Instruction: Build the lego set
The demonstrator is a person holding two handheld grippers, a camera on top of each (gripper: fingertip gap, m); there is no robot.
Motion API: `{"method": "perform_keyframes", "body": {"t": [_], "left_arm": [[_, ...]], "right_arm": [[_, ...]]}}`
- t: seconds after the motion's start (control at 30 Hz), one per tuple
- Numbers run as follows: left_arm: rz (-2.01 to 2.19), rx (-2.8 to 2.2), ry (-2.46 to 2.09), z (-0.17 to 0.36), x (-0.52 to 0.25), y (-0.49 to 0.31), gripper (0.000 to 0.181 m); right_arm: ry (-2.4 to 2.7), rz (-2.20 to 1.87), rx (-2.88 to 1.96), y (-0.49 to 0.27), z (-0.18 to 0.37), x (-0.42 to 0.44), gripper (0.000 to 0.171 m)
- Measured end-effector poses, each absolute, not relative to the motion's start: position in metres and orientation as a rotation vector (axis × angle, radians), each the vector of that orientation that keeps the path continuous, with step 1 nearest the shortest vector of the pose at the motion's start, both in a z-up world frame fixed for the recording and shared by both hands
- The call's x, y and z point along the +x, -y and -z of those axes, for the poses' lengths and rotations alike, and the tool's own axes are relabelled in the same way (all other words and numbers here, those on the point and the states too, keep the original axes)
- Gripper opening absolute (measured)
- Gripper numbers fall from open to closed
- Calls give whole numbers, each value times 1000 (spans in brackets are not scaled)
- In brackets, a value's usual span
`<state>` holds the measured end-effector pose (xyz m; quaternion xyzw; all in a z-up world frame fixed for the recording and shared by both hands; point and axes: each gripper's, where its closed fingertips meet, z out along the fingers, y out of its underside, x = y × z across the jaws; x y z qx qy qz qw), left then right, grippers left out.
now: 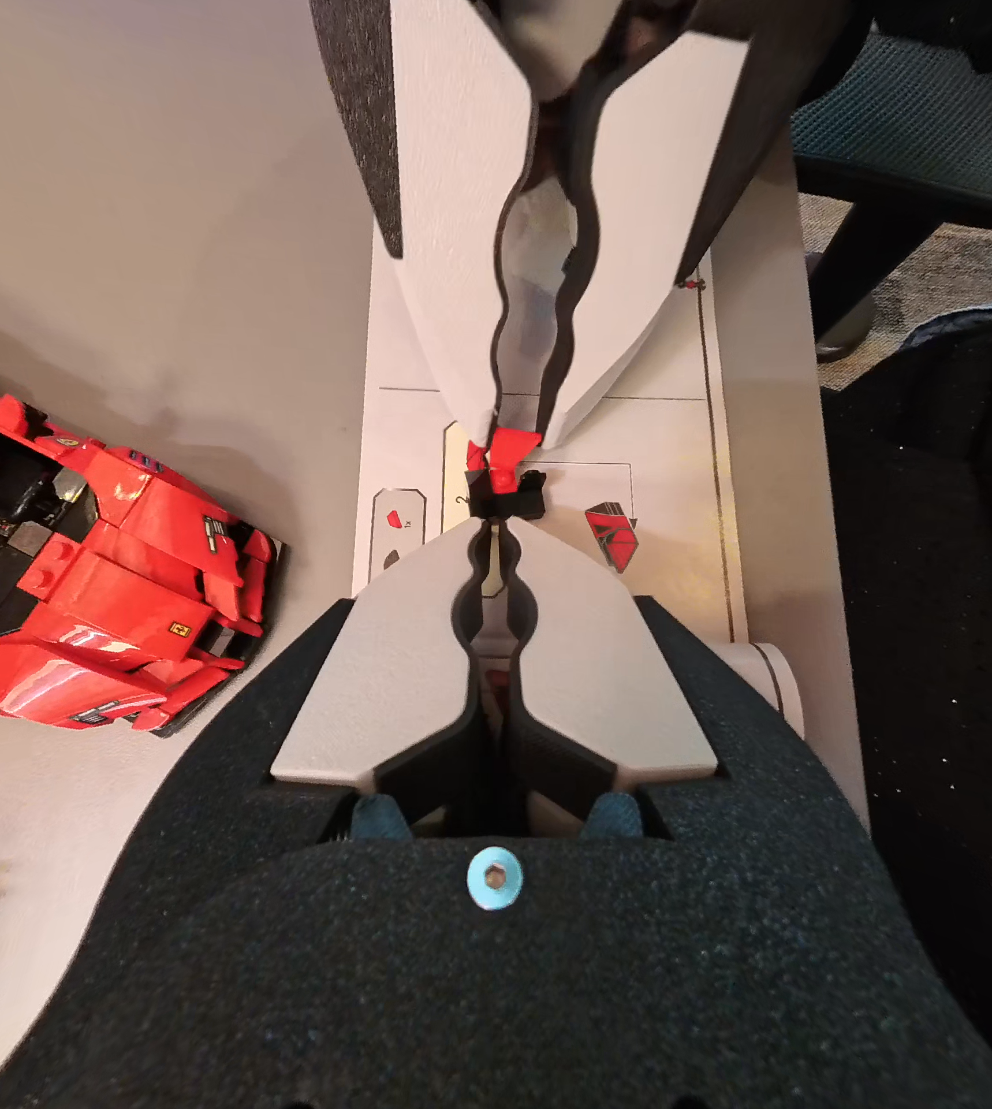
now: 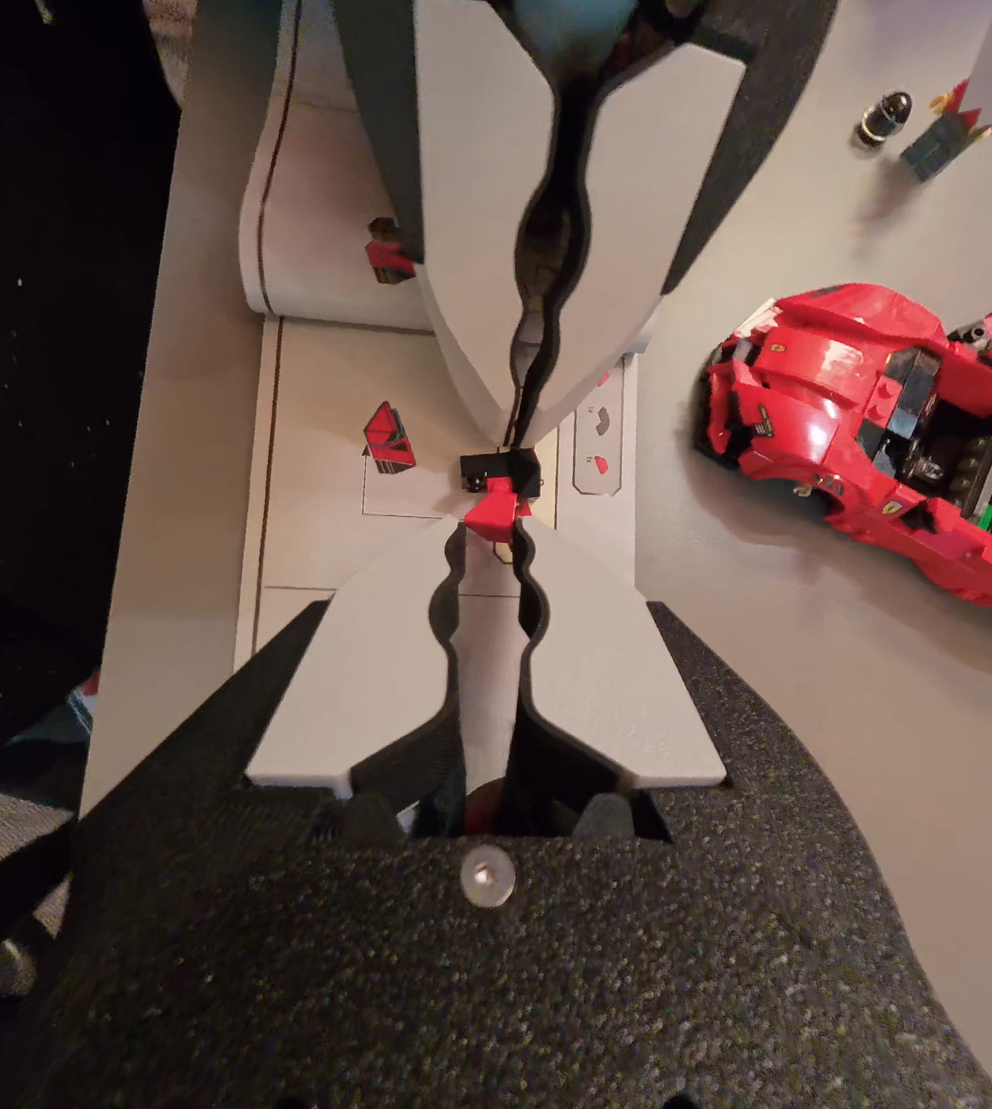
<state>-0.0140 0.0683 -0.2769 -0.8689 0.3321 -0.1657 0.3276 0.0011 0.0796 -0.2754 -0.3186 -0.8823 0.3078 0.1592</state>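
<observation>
Both grippers meet tip to tip over the open instruction booklet [image 1: 655, 528], mid sub-assembly. My left gripper [image 1: 496, 528] is closed on a small black piece [image 1: 508, 501], pinching it at the very tips so most of the part stays exposed for mating. My right gripper [image 2: 490, 528] is clamped on a small red sloped piece [image 2: 490, 510], again only at the tips, its free end toward the black one. In the right wrist view red and black are touching or just about; whether the stud is seated I can't tell, the joint is too small and partly hidden by the fingers. I hold the pair above the page step showing the red and black sub-assembly drawing [image 2: 388, 447], so I can check orientation against it without moving. The red race car [image 1: 91, 576], mostly built with the cockpit open, sits on the grey table [image 1: 151, 210] well off to the side, clear of both grippers, so nothing gets knocked while I press. More loose parts, a dark cylindrical bit [image 2: 883, 117] and a dark block [image 2: 934, 147], lie at the far table edge in the right view. My read: this is the press-together step for a small body detail, and the finished unit then goes onto the car. Risk: tip-only grips are weak, so off-axis pressure could twist a piece out and drop it on the booklet. Push needs to be straight, along the stud axis.
</observation>
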Motion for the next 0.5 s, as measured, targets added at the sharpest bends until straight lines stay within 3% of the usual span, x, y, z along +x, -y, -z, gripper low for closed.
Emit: {"method": "perform_keyframes", "body": {"t": [0.5], "left_arm": [[440, -2256, -867, 278, -12, -71, 2]], "right_arm": [[2687, -671, -813, -77, 278, 0, 14]]}}
